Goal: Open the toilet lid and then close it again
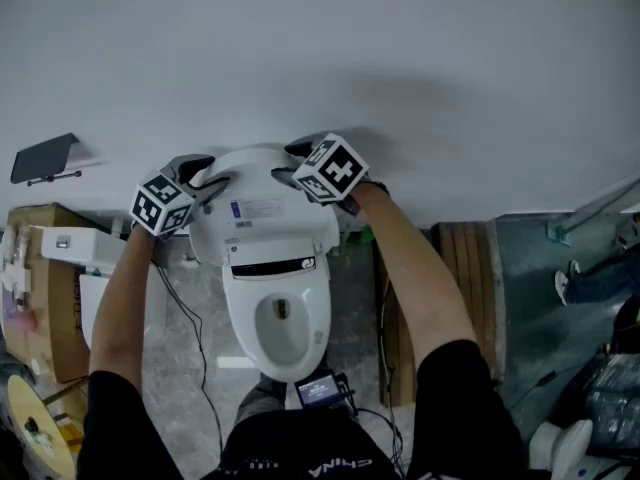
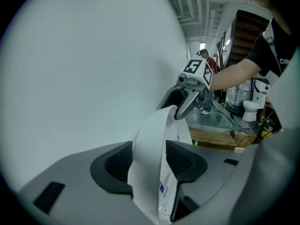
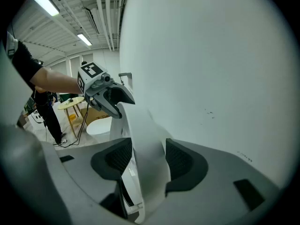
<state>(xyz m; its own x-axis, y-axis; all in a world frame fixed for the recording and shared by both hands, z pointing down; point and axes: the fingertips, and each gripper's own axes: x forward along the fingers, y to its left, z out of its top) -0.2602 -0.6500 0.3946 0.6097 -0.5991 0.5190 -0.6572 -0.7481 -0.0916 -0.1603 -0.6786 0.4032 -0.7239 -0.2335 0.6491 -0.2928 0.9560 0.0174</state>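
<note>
The toilet lid (image 1: 262,218) stands raised against the wall (image 1: 320,48) above the bowl (image 1: 283,330), with the left gripper (image 1: 205,176) and right gripper (image 1: 290,164) each straddling its top edge, jaws apart and not clamped on it.

Your shirt (image 1: 325,466) reads "CHINA" in white, upside down in the head view, well behind the left gripper (image 1: 203,175) and the right gripper (image 1: 292,162). The left gripper view shows "CHIN" of it, beyond the right gripper. The label (image 1: 257,209) on the lid (image 1: 255,163), between the two grippers, has print too small to read.
</note>
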